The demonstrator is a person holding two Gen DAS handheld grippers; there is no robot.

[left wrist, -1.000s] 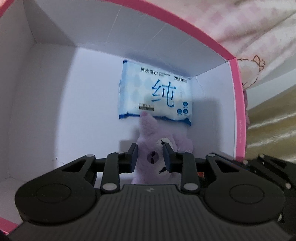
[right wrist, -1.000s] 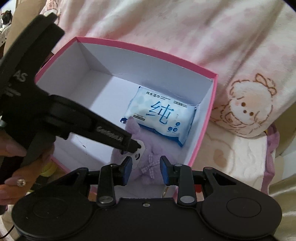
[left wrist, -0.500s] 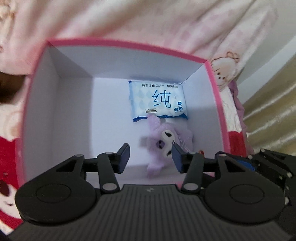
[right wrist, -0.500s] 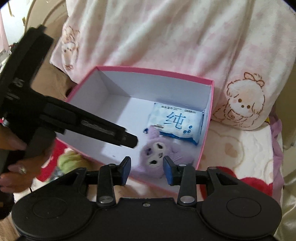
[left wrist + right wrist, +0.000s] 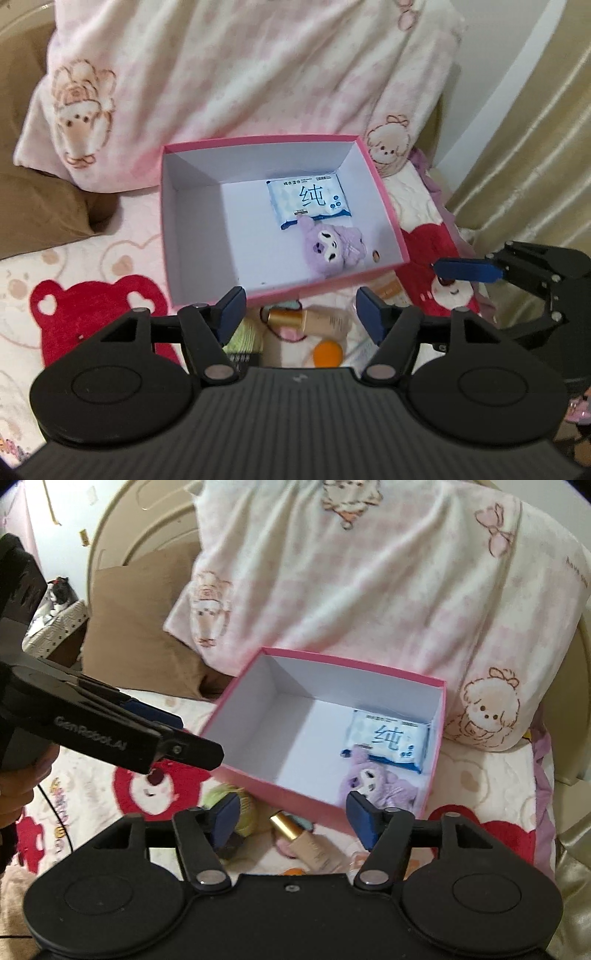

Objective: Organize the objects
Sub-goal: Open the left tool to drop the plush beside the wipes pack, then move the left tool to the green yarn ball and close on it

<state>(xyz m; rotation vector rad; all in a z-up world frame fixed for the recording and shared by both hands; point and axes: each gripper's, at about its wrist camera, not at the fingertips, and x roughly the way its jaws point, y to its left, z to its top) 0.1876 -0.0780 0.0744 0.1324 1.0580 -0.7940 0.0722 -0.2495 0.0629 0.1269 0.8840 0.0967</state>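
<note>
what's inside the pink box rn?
Inside the pink box: a blue wet wipes pack at the far right corner and a purple plush toy in front of it, overlapping the pack's near edge. Remaining floor is bare white. Anything under the plush is hidden.

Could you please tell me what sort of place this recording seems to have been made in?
Most likely a bedroom, on a bed. A fleecy cartoon-print blanket is heaped behind the pink box, a printed bedspread lies beneath it, a brown pillow sits behind, and a curtain hangs alongside.

L gripper (image 5: 298, 314): fingers just opened, empty | R gripper (image 5: 291, 821): fingers just opened, empty, tilted down
</note>
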